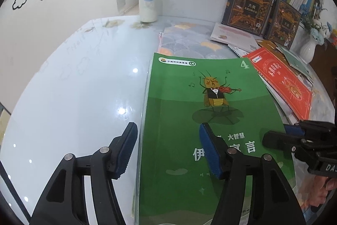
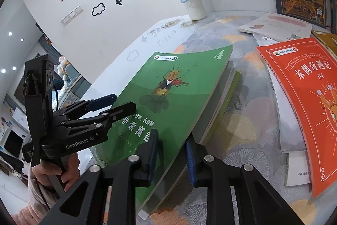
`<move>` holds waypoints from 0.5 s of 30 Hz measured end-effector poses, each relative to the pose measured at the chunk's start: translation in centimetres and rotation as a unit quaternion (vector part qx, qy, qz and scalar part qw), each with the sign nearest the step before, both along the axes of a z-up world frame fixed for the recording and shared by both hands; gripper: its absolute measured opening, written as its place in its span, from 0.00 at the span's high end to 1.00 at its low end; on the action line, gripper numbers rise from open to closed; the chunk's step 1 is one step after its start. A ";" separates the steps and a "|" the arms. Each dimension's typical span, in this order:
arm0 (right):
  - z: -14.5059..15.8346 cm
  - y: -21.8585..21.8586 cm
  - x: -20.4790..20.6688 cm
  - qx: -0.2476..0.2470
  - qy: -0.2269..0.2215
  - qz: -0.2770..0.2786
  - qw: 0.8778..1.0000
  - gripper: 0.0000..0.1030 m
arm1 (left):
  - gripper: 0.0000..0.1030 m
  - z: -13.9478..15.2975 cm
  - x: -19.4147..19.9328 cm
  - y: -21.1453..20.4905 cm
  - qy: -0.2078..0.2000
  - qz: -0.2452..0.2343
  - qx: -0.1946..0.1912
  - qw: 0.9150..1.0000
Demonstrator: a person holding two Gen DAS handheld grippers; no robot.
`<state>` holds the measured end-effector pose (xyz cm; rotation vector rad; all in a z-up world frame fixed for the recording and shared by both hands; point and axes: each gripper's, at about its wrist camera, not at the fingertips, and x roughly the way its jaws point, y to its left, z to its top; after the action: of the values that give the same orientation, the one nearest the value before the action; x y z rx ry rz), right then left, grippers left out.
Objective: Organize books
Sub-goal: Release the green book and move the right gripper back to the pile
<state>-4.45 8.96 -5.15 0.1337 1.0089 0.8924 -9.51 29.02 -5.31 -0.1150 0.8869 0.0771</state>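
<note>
In the left wrist view, your left tongs [image 1: 168,149] sit at the lower centre of the frame, released: the left pad [image 1: 126,149] hangs over the bare bench [image 1: 69,98], the right pad [image 1: 210,151] over the cover of the green book [image 1: 189,119], with the book's left edge in the gap between them. Neither pad presses on that edge.

The green book lies flat on top of a stack of thin books, filling the lower centre and right of the frame. To its right, the red book [image 1: 280,83] lies on a loose spread of other books. At the right edge, your right tongs [image 1: 280,134] reach in over the green book's right edge.

In the right wrist view, your left tongs [image 2: 113,102] enter from the left, held by a hand [image 2: 61,170] at the lower left. Your right tongs [image 2: 172,155] sit at the lower centre, jaws parted around the near right edge of the stack under the green book [image 2: 168,98]; whether the pads touch it you cannot tell. The red book [image 2: 305,98] lies at the right of the frame, apart from the green stack.

At the upper centre, a blue-capped bottle [image 2: 193,5] stands upright on the bench [image 2: 242,119].
</note>
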 end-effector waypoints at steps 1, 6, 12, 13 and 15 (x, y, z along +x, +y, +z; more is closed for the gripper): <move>0.0 0.0 0.0 0.001 0.002 0.000 1.000 0.73 | 0.42 0.0 0.0 0.2 0.002 0.003 -0.004 1.000; 0.3 0.2 -0.1 0.013 0.017 0.009 1.000 0.47 | 0.42 0.2 -0.2 0.6 0.004 0.020 -0.005 1.000; 1.3 0.0 -0.9 -0.004 0.013 0.035 0.999 0.29 | 0.37 2.0 -1.1 0.7 -0.010 0.053 -0.012 0.998; 1.5 -0.3 -0.9 -0.005 0.010 0.035 0.999 0.29 | 0.37 2.4 -1.1 0.5 -0.014 0.054 -0.015 0.998; 1.9 -1.5 -0.6 -0.006 0.002 0.026 1.000 0.29 | 0.37 3.3 -1.1 -0.1 -0.021 0.057 -0.019 0.998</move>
<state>-5.05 7.43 -3.22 0.1001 1.0255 0.9350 -10.62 28.90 -2.01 -0.2011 0.8394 0.1634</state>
